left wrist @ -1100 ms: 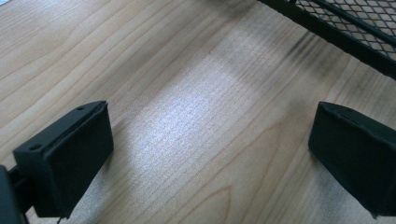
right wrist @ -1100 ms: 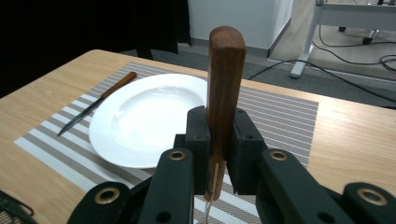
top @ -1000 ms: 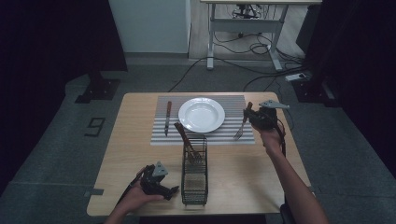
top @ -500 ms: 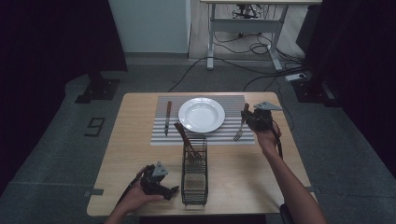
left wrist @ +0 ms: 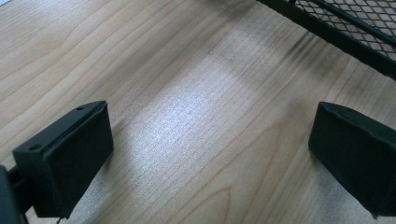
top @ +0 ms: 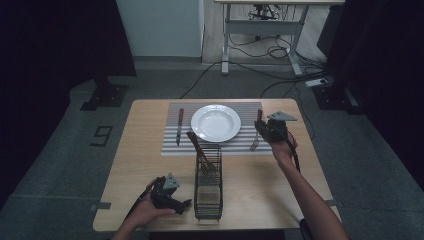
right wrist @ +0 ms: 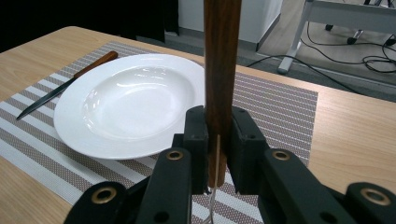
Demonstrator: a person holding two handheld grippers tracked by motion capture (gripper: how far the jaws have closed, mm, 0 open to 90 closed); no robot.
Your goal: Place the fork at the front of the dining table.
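The right gripper (right wrist: 218, 154) clamps a fork (top: 256, 131) by its wooden handle, tines down on the striped mat (top: 175, 150), just right of the plate (top: 216, 122). Best laid parallel to the knife (top: 179, 126) — lowered before releasing. The left gripper (top: 167, 192) rests open beside the basket (top: 208, 192).

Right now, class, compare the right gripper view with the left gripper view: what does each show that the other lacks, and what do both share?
Right gripper view alone: jaws shut on a wooden fork handle, a white plate, a knife and the striped placemat. Left gripper view alone: open jaws with nothing between them, and a corner of the black mesh basket. Both: the wooden table.
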